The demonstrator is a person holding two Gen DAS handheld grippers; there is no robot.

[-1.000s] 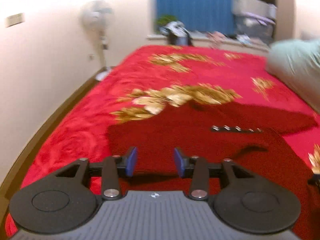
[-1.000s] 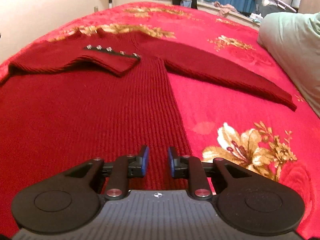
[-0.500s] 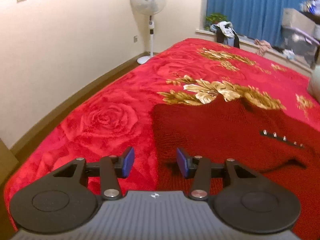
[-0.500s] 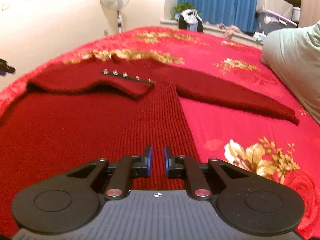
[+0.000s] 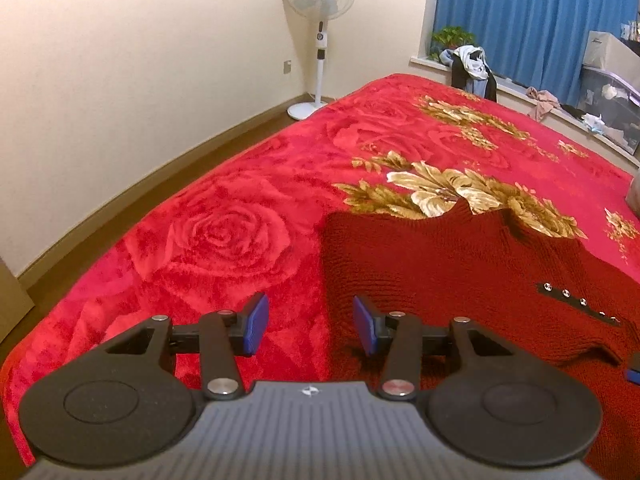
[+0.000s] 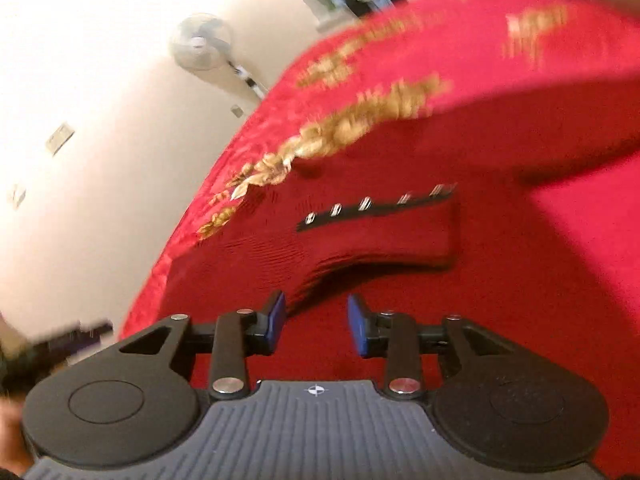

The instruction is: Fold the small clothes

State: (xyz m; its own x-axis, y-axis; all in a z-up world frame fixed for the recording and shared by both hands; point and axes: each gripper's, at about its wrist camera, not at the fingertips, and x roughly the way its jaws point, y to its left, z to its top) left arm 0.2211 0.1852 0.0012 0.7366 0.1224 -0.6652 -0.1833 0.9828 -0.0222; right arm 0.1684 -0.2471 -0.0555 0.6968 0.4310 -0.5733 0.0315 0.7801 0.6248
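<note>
So the dark red knit sweater (image 5: 460, 264) is lying flat on the bed (image 5: 224, 240), one sleeve (image 6: 384, 232) folded across its front with the stud strip (image 6: 376, 206) on it. Left gripper (image 5: 307, 326) hangs over the sweater's left edge, jaws moderately apart, nothing in them. Right gripper (image 6: 316, 324) is near that sleeve, jaws opening, empty. No containers I can make out.

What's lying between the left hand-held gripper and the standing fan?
Only bare red floral blanket, then a strip of brown floor before the fan. The left wrist view shows it. The sweater lies off to the right of the left hand-held gripper.
</note>
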